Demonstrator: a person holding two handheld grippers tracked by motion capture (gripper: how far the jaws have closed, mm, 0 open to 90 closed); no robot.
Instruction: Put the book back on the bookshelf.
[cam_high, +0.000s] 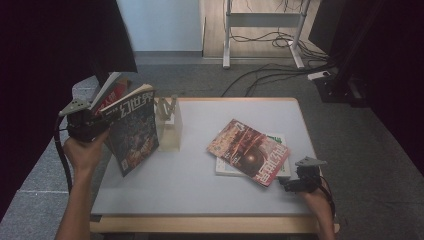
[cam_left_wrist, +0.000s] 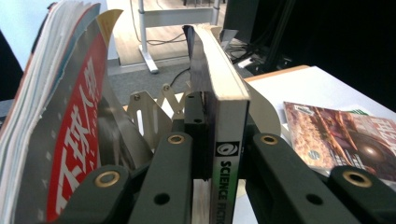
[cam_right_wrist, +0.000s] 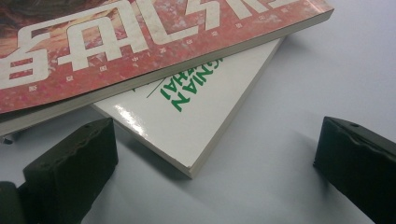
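My left gripper (cam_high: 106, 121) is shut on the spine of a dark science-fiction magazine (cam_high: 134, 131) and holds it upright over the table's left edge. In the left gripper view the jaws clamp that spine (cam_left_wrist: 227, 116) from both sides. A red magazine (cam_left_wrist: 70, 130) leans just to its left. A red-covered magazine (cam_high: 248, 151) lies flat on a white book (cam_high: 278, 140) at the right of the table. My right gripper (cam_high: 289, 183) rests low at the front right, open. Its pads (cam_right_wrist: 70, 163) stand wide apart around the white book's corner (cam_right_wrist: 196, 112), not touching it.
A slotted book rack (cam_high: 169, 125) stands on the grey table (cam_high: 200, 185) right beside the held magazine. Beyond the table, cables and a desk frame (cam_high: 260, 30) are on the floor. Dark curtains hang at both sides.
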